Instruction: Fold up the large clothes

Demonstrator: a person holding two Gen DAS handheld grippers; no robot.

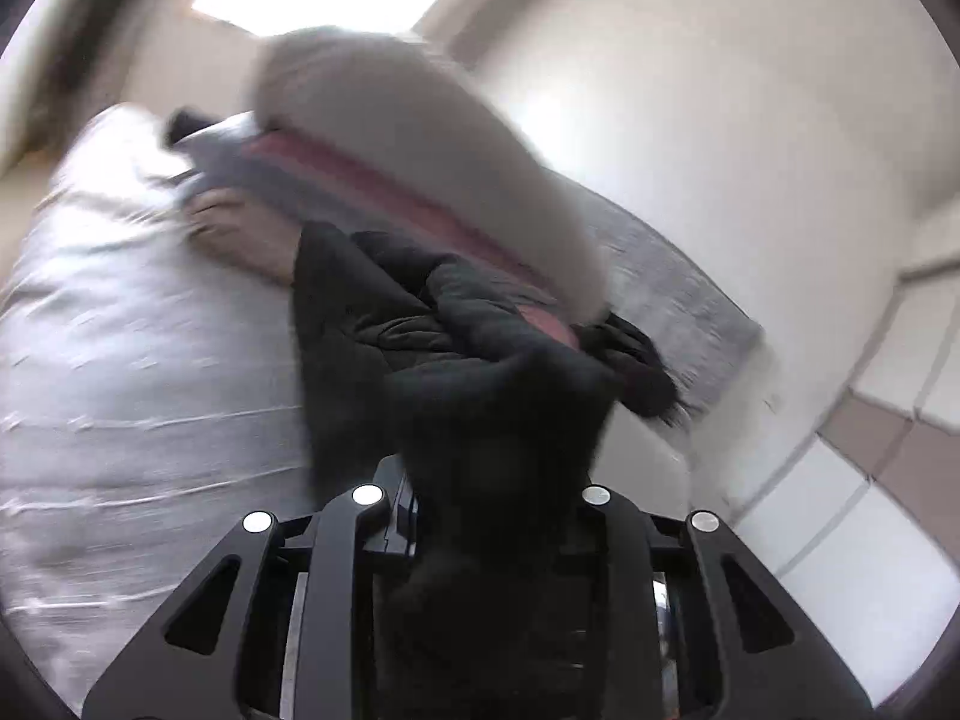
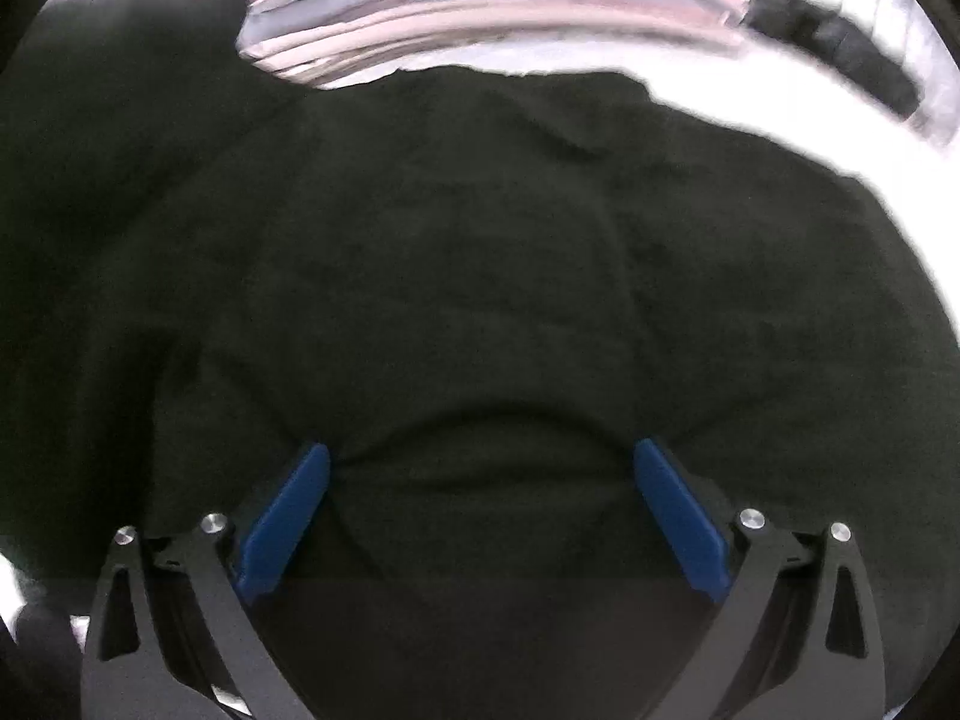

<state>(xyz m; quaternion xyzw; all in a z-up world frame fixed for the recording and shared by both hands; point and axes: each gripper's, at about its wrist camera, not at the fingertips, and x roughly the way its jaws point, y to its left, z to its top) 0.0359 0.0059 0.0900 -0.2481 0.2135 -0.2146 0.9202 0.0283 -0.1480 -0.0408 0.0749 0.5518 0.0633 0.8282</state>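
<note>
A black garment (image 1: 384,324) is bunched up and hangs from my left gripper (image 1: 486,480), which is raised above the bed. The cloth covers the fingers, and the jaws stand close together on it. In the right wrist view the same black garment (image 2: 480,270) lies spread flat and fills most of the picture. My right gripper (image 2: 480,480) points down onto it with its blue pads (image 2: 288,510) wide apart. Both pads rest on the cloth, with a low ridge of fabric between them.
The white bed sheet (image 1: 120,360) lies under everything. Striped pink and grey fabric (image 2: 480,6) sits beyond the garment, with a small dark item (image 2: 840,54) beside it. A person's hand (image 1: 240,228) is near the stripes. A tiled floor (image 1: 870,468) shows past the bed's edge.
</note>
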